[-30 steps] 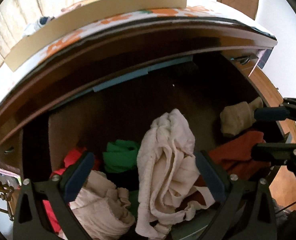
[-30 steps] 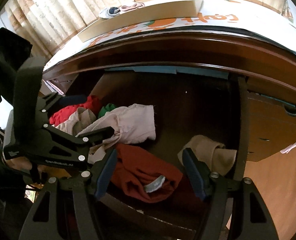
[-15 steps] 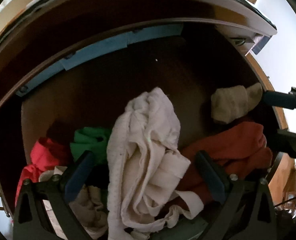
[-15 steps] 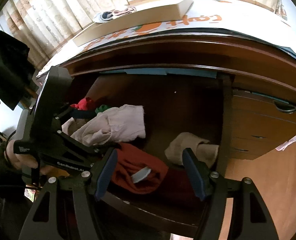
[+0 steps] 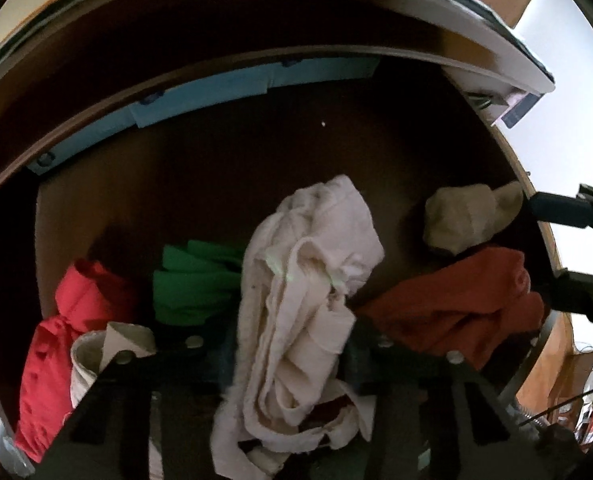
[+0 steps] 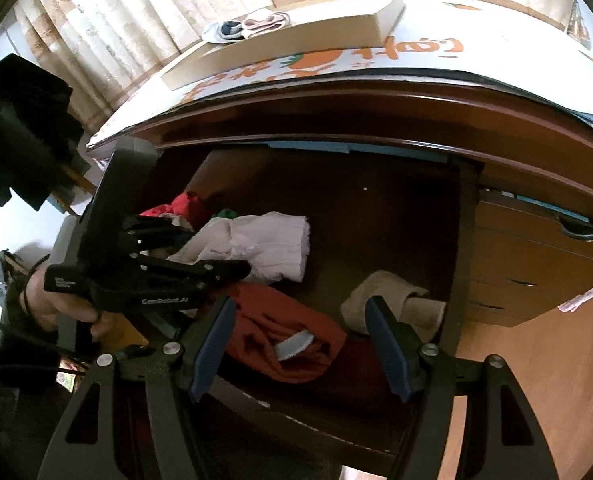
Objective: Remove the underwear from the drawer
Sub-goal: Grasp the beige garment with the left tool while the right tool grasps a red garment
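The left gripper (image 5: 292, 344) has just been closing and its jaws now pinch the cream underwear (image 5: 308, 280) between them, while the right gripper (image 6: 300, 340) hangs with jaws apart and empty over the front edge of the drawer (image 6: 308, 404). The likeliest trouble, as I judge it, is a thin grip: only a fold of bunched cloth looks caught, so it could slip free on the lift, or its loose tail at 6 o'clock could drag the rust-red garment (image 5: 456, 308) lying against it at 3 o'clock, or snag on the drawer front. The cream piece sits mid-drawer, a soft crumpled ribbed heap, long and twisted, with a green garment (image 5: 196, 284) at 9 o'clock, a bright red one (image 5: 68, 320) beyond that, and a beige bundle (image 5: 464, 220) at 2 o'clock, apart from it
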A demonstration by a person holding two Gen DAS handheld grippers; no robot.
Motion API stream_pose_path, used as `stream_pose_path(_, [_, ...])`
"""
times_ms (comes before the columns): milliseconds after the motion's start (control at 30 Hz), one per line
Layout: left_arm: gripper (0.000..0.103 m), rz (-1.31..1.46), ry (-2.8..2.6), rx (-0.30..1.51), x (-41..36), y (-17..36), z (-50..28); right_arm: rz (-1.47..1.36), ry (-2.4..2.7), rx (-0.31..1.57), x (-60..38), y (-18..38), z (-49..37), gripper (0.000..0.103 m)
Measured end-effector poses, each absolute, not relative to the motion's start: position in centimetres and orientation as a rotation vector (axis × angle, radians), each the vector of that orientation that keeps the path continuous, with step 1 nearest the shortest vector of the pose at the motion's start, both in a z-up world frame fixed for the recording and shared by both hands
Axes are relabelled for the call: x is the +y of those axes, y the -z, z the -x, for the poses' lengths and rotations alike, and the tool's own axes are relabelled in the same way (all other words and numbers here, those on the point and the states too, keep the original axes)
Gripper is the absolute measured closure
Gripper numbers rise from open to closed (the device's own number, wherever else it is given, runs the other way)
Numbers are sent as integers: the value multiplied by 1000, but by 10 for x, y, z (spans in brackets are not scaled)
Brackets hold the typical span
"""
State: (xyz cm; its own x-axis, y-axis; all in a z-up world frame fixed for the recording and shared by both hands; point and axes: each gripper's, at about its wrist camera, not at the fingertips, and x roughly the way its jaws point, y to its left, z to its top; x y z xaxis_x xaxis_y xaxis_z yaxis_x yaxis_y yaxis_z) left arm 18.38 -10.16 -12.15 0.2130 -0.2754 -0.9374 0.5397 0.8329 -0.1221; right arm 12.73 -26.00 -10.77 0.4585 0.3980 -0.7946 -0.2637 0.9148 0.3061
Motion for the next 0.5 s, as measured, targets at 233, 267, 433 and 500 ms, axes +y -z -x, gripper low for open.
stream_pose_path(233, [69, -203, 613, 1136, -72, 89, -175, -55, -483, 1057, -237, 110, -136, 34])
stream_pose_path(267, [69, -197, 612, 1117, -67, 82, -173, -44, -497, 1065, -234, 111, -138, 34])
stream_pose_path(433, [69, -159, 587, 1007, -40, 39, -164, 17, -577, 1138, -212, 124, -153, 34])
stream_pose_path(500, [69, -151, 577, 973, -27, 26, -160, 28, -604, 1175, -204, 131, -160, 34])
